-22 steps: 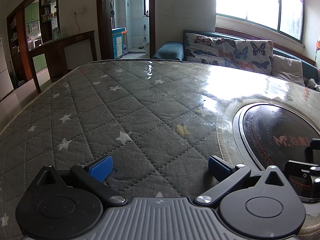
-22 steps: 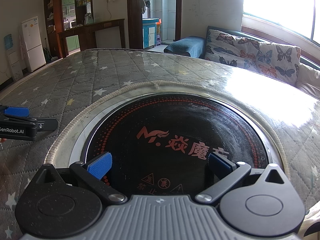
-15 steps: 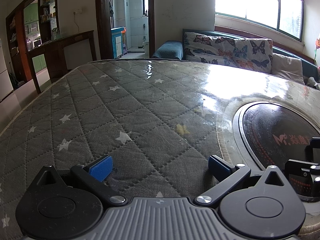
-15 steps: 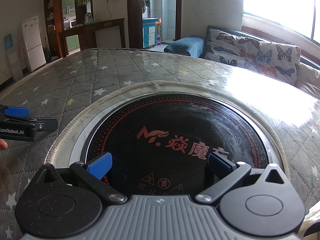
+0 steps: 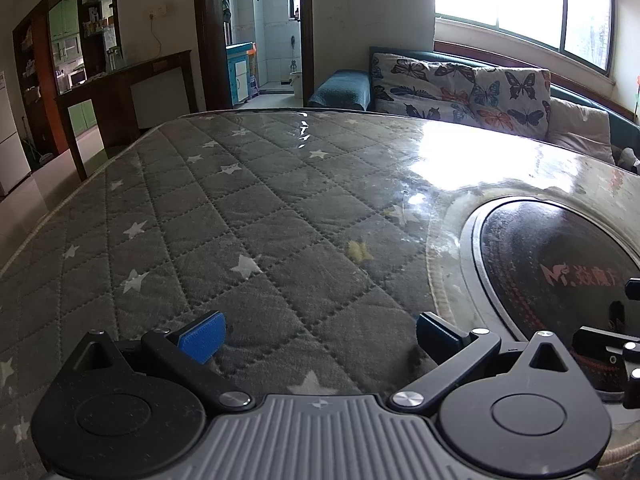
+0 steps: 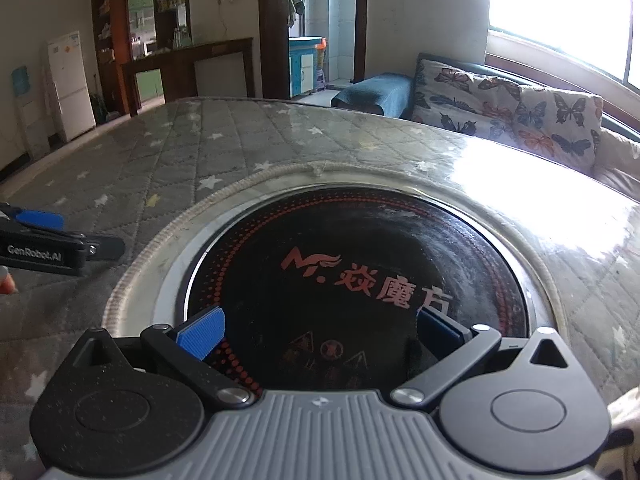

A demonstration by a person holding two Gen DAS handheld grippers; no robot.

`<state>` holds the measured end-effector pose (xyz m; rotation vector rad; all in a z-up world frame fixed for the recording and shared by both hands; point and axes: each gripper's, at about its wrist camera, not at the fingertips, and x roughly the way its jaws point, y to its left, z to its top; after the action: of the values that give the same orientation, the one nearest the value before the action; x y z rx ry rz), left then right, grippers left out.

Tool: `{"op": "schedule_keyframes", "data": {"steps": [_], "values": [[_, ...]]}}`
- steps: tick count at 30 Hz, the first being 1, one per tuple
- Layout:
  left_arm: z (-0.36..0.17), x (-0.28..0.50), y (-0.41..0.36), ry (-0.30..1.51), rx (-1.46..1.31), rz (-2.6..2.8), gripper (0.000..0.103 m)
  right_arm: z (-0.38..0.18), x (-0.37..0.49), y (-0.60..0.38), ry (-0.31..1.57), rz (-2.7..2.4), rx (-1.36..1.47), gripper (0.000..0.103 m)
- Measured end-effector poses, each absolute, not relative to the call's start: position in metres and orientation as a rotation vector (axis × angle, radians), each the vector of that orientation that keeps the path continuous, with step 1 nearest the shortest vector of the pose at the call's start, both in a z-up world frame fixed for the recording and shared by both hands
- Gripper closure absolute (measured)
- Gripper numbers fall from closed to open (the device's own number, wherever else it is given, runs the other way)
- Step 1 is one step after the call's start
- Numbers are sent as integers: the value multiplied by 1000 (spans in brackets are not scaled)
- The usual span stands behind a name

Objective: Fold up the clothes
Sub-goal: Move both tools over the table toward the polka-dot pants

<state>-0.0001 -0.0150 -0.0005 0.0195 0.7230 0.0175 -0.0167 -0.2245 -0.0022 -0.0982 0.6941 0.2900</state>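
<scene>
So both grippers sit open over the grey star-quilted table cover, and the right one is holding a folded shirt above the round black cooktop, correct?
Not quite. The right gripper holds nothing: the right wrist view shows its blue-padded fingers spread with only the round black cooktop between them. The left gripper is open over the grey star-quilted table cover, as stated.

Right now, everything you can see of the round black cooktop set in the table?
The round black cooktop is a glossy dark glass disc set flush into the table, framed by a silvery metal ring and an outer braided trim edging the grey star-quilted table cover. It carries a red logo, Chinese characters, rings of red dots and warning symbols near its front edge. The surface looks dusty, with window glare. Nothing rests on it; the right gripper, fingers apart, is over its near edge.
</scene>
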Motion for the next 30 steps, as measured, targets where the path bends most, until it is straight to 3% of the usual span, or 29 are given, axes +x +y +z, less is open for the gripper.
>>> {"op": "schedule_keyframes", "data": {"steps": [30], "values": [[38,-88,-99,700,104,-279,0,35,-174,-280,638,186,-126,1]]}}
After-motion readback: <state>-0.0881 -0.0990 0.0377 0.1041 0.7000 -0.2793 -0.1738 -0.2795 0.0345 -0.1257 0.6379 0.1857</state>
